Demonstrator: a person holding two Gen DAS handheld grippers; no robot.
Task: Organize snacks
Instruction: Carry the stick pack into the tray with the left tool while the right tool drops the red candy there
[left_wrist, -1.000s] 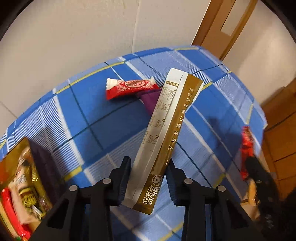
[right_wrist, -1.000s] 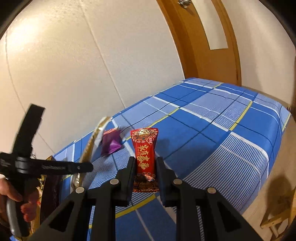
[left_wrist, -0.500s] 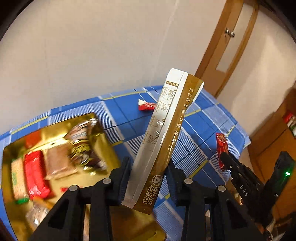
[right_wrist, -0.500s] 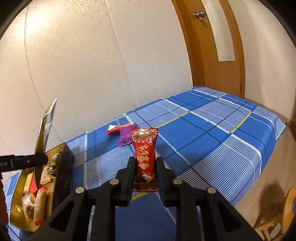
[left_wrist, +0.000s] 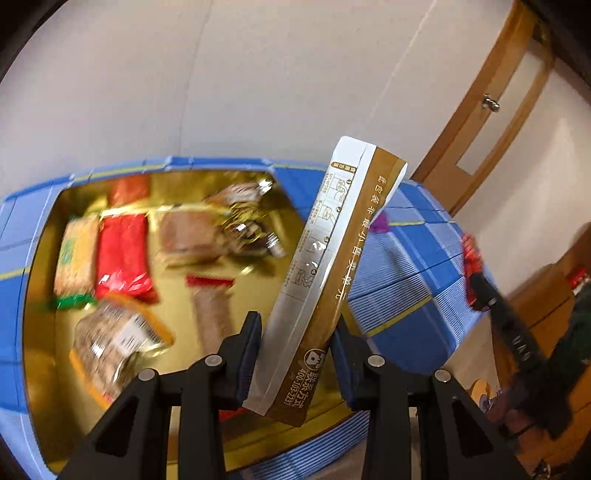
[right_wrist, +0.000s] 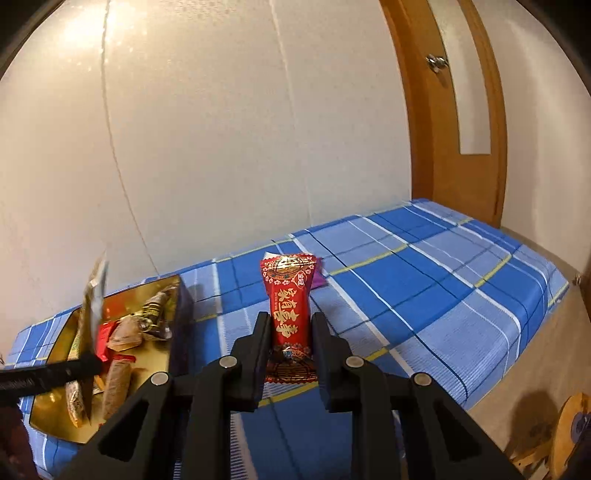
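My left gripper (left_wrist: 293, 341) is shut on a long gold and white sachet (left_wrist: 332, 266), which stands upright over the gold tray (left_wrist: 40, 332) holding several wrapped snacks. In the right wrist view the same sachet (right_wrist: 94, 295) hangs edge-on above the gold tray (right_wrist: 48, 421) at the left. My right gripper (right_wrist: 290, 341) is shut on a red candy packet (right_wrist: 290, 295) with gold lettering, held upright above the blue checked tablecloth (right_wrist: 424, 295). That red candy packet (left_wrist: 471, 258) and the right gripper's finger show at the right of the left wrist view.
A purple wrapper (left_wrist: 378, 223) lies on the cloth beyond the tray, mostly hidden behind the red packet in the right wrist view. A white wall runs behind the table, with a wooden door (right_wrist: 461, 110) at the right. A wooden stool (right_wrist: 569, 428) stands by the floor at the lower right.
My left gripper swung left with the sachet, from over bare cloth to over the gold tray. My right gripper moved left and up with the red packet, and the tray came into its view.
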